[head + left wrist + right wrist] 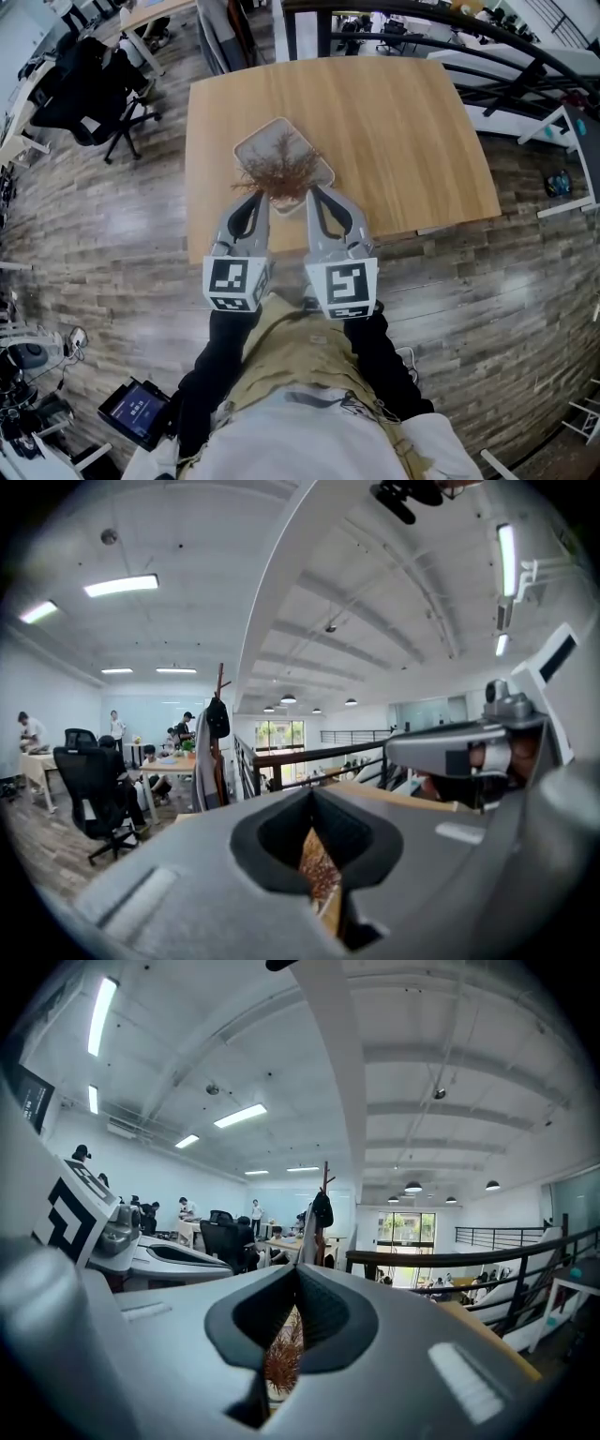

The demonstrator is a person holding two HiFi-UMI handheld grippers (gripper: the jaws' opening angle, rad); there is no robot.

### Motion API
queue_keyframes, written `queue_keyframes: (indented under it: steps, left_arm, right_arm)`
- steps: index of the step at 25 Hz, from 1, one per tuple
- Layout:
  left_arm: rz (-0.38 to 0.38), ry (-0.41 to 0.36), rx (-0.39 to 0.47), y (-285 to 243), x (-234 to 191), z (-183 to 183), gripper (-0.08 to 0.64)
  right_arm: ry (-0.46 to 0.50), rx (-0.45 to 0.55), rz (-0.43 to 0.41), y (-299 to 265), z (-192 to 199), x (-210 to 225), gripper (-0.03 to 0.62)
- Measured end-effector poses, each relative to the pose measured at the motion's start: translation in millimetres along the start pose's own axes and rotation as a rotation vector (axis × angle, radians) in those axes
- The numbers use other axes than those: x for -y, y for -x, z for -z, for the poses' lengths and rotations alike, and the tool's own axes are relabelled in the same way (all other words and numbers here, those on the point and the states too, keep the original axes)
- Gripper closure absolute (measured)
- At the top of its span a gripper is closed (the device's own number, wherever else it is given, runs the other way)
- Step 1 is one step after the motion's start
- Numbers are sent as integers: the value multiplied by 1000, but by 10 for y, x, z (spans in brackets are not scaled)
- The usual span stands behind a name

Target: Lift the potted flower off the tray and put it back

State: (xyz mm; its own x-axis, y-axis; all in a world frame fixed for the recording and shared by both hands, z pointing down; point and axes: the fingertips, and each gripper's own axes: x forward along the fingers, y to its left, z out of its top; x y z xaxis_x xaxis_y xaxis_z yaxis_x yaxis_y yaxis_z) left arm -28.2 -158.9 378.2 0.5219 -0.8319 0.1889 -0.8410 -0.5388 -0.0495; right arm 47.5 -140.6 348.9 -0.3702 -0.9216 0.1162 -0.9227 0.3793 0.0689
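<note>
I have both grippers side by side at the near edge of the light wooden table, pointing away from me. The left gripper has its two grey jaws brought together at the tips, with nothing clamped between them. In the left gripper view, the left gripper shows the same shut tips. A dark diamond-shaped opening sits behind them, and through it I see speckled brown growth.

The right gripper is likewise closed tip to tip and empty, as the right gripper view confirms. Reddish dried twigs show through the slot below its tips.

The potted flower, a bushy rust-brown dried plant in a pale pot, stands just ahead of both grippers. Its pot is between the two sets of tips. From the head view I cannot tell whether either gripper touches the pot.

The pot rests on the pale rounded-square tray, which lies beyond the tips and runs further from me than the plant. Each gripper carries its black-and-white marker cube at the rear, the left one and the right one, close above my khaki trousers.

Well off to the left gripper's side, a black office chair stands on the plank floor.
</note>
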Motion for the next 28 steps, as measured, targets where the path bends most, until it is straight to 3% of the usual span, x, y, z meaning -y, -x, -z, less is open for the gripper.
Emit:
queue_keyframes:
  steps: [9, 28]
  left_arm:
    - [-10, -16, 32, 142, 106, -142, 558]
    - [-14, -10, -19, 262, 252, 62, 558]
  right_arm:
    - [-12, 63, 6, 183, -135, -10, 589]
    - [-53, 32, -30, 335, 59, -95, 589]
